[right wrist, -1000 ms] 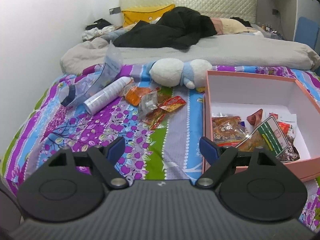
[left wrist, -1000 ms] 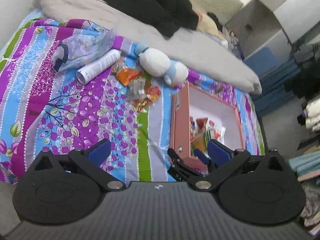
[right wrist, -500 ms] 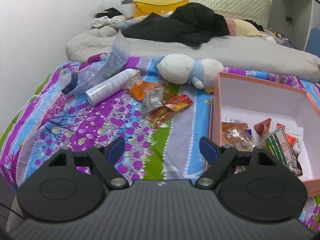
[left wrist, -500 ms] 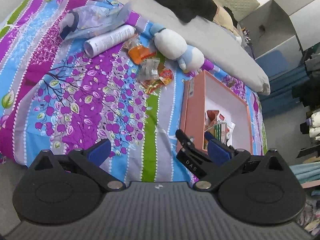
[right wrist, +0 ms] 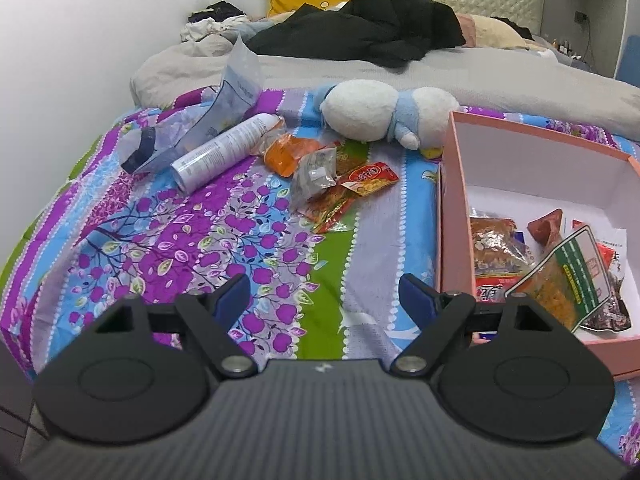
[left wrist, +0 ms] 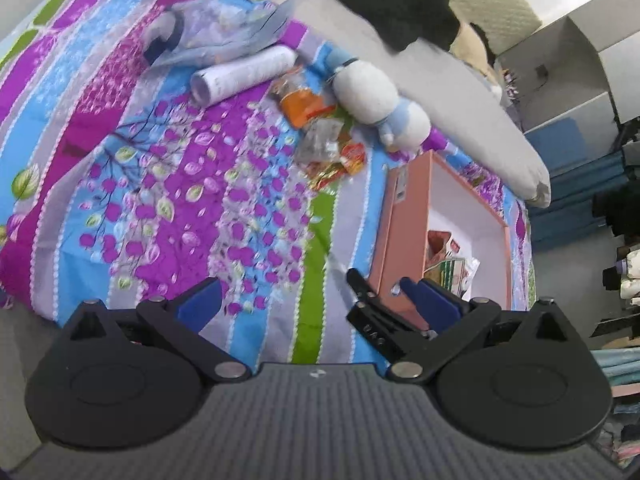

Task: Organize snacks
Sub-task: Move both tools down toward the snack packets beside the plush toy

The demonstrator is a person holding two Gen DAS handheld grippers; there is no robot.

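Note:
A pink box (right wrist: 520, 136) stands on the right of the bed and holds several snack packets (right wrist: 560, 280); it also shows in the left wrist view (left wrist: 400, 232). Loose snacks lie left of it: an orange packet (right wrist: 286, 154), a clear packet (right wrist: 314, 174) and a red packet (right wrist: 368, 176), also in the left wrist view (left wrist: 328, 144). My left gripper (left wrist: 316, 300) is open and empty above the bed's near edge. My right gripper (right wrist: 324, 294) is open and empty, near the box's front left corner. Part of the right gripper (left wrist: 372, 316) shows in the left wrist view.
A white spray can (right wrist: 224, 152), a crumpled clear bag (right wrist: 224, 108) and a white-and-blue plush toy (right wrist: 384, 116) lie beyond the loose snacks. A grey blanket (right wrist: 400, 76) and black clothes (right wrist: 368, 24) cover the far bed. A wall is on the left.
Both grippers have moved closer over the bed toward the loose snacks. The left view has tilted further down. Both stay open and empty.

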